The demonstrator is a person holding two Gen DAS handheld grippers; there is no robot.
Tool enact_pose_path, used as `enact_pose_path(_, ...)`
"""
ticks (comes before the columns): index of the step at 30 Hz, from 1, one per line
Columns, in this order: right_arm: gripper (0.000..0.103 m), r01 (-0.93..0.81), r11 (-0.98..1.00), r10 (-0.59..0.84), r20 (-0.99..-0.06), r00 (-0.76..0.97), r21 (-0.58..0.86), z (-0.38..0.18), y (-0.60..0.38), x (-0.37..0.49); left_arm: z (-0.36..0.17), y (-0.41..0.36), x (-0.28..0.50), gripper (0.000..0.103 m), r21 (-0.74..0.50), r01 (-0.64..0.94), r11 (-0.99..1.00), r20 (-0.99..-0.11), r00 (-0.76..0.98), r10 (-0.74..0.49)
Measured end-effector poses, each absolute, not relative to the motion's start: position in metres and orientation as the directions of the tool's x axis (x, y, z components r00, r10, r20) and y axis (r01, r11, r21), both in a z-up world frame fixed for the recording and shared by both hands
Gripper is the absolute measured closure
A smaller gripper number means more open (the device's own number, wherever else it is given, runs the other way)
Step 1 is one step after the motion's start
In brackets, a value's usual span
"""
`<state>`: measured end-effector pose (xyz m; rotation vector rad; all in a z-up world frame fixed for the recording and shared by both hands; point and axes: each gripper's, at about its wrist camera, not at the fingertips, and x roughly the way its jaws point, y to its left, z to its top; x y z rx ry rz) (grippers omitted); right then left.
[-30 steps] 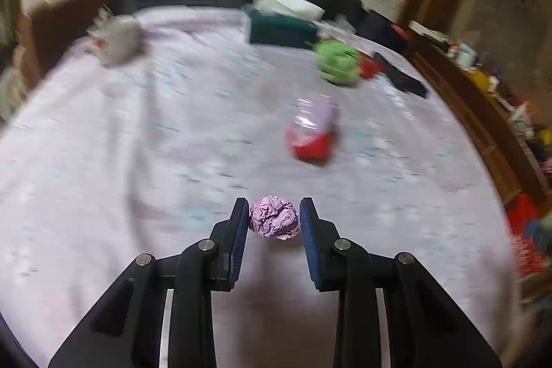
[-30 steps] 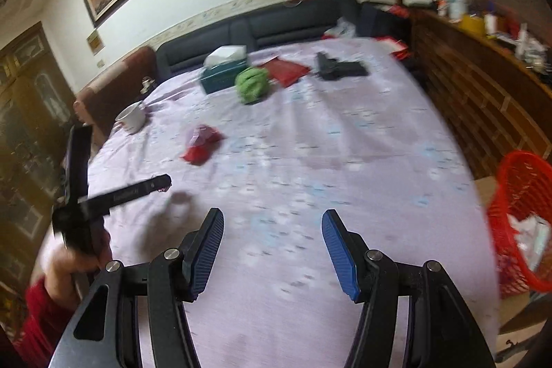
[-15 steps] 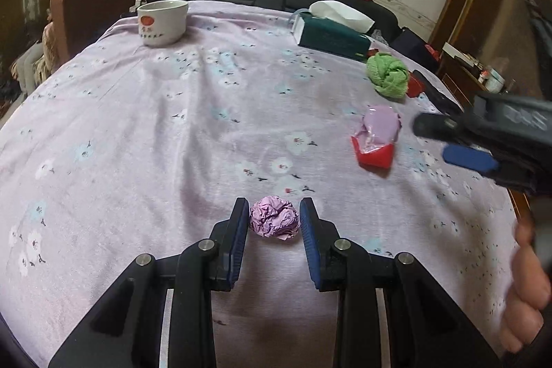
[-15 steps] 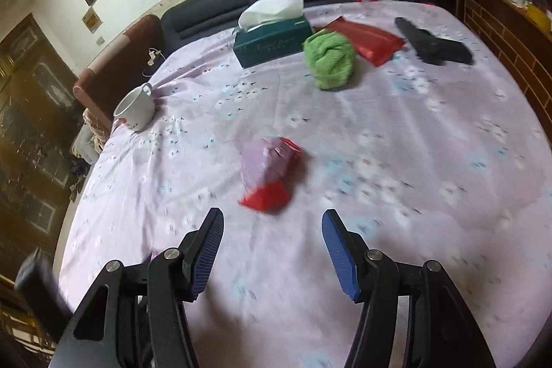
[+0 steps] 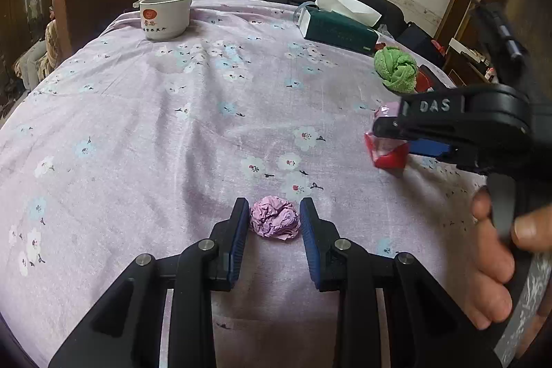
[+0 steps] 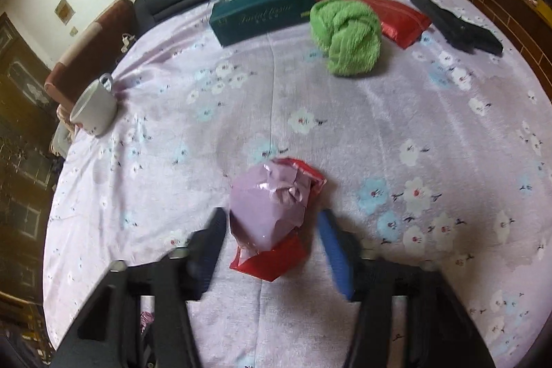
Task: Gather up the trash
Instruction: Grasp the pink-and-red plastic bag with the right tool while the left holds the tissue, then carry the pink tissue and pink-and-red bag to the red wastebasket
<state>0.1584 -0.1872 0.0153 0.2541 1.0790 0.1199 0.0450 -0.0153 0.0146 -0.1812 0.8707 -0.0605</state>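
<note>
The left gripper's fingers pinch a crumpled pink paper ball; light and springy, it likely needs only gentle pressure. The right gripper spreads wide around a pink-and-red plastic wrapper on the desk, soft, slippery, best squeezed mid-body.

On the floral cloth we see a white mug, a teal tissue box, a green towel, a red pouch and a black object.
</note>
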Motion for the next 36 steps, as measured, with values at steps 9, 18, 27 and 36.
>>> enact_pose_path(9, 0.068, -0.058, 0.978, 0.197, -0.784, 0.589, 0.203, 0.042, -0.194, 0.097, 0.015, -0.016, 0.045, 0.074, -0.177, -0.019, 0.984, -0.756, 0.643, -0.124)
enact_pose_path(18, 0.068, -0.099, 0.982, 0.187, -0.727, 0.660, 0.163, 0.045, -0.210, 0.013, 0.014, -0.019, 0.047, 0.074, -0.162, -0.016, 0.987, -0.758, 0.643, -0.114)
enact_pose_path(27, 0.068, -0.091, 0.984, 0.171, -0.693, 0.701, 0.151, 0.044, -0.224, -0.029, 0.014, -0.022, 0.046, 0.074, -0.174, -0.004, 0.985, -0.755, 0.643, -0.131)
enact_pose_path(36, 0.068, -0.054, 0.984, 0.154, -0.676, 0.720, 0.168, 0.050, -0.241, -0.045, 0.024, -0.036, 0.038, 0.074, -0.212, 0.112, 0.971, -0.708, 0.667, -0.232)
